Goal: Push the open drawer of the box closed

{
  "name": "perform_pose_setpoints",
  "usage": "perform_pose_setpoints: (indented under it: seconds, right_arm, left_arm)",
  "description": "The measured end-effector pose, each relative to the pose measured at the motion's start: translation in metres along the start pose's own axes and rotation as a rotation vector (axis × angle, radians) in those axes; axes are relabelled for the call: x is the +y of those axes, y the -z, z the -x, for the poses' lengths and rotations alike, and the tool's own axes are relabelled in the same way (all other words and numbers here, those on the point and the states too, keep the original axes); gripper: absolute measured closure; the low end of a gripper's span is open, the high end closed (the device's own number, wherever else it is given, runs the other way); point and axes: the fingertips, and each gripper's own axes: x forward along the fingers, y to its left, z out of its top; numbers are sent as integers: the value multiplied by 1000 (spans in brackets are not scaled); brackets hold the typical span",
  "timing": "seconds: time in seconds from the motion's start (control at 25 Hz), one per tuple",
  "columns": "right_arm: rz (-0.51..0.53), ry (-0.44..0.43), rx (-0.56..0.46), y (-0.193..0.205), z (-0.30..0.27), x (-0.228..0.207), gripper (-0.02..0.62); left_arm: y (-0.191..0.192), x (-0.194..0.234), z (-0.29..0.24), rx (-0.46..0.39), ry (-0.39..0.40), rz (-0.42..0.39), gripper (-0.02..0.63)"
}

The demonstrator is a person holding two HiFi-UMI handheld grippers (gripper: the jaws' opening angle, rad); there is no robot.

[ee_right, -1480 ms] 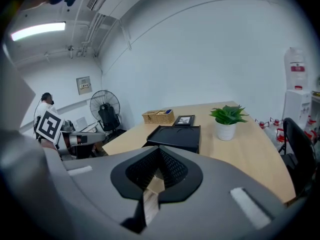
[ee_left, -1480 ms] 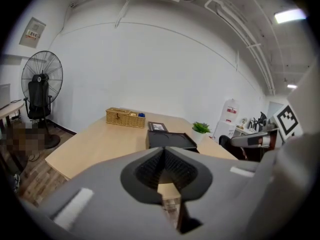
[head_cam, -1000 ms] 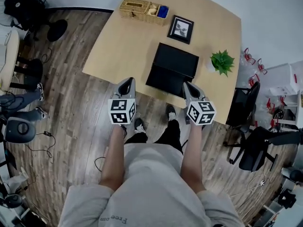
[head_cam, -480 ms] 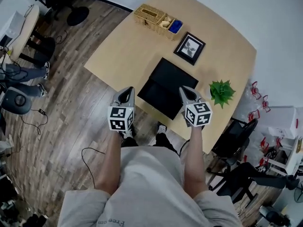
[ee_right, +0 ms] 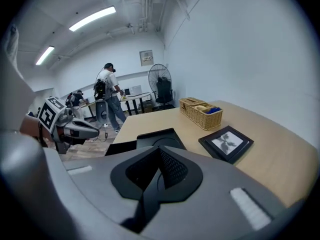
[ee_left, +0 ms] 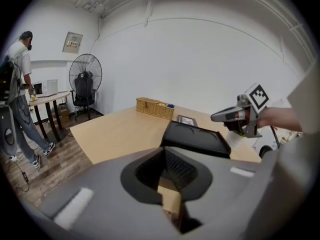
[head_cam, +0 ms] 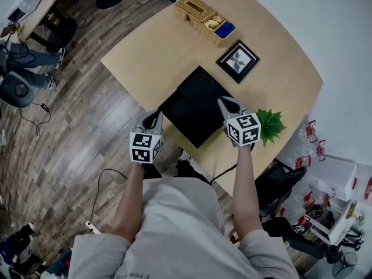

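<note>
While the black box [head_cam: 195,104] rests mid-frame on the tabletop [head_cam: 154,51], it is flanked by the left gripper [head_cam: 152,120] and right gripper [head_cam: 225,103]. Both sets of fingers are clenched together, with nothing gripped.

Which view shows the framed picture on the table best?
The right gripper view: the framed picture lies near and large, frame and print clear. The head view shows it whole from above, but smaller. The left gripper view shows only a flat sliver behind the black box.
</note>
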Motion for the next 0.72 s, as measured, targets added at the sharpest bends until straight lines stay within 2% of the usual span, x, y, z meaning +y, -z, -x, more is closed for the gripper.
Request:
perform_pose_setpoints:
  seconds: [0.2,0.4,0.52,0.72]
  right_arm:
    - [216,-66,100,-1,-18,-4,594]
    - [511,-147,217,-11,-30,-3,594]
    - [527,-189,201,-23,-36,2,594]
    - [418,-255,203,-4,-54,15,594]
  left_arm:
    - [24,-11,6,18,-35,4,552]
    - [41,-21,17,41,-51,-16,552]
    - [46,-20,21,38,-72,-5,552]
    - [51,-35,17,34,-63,-24,552]
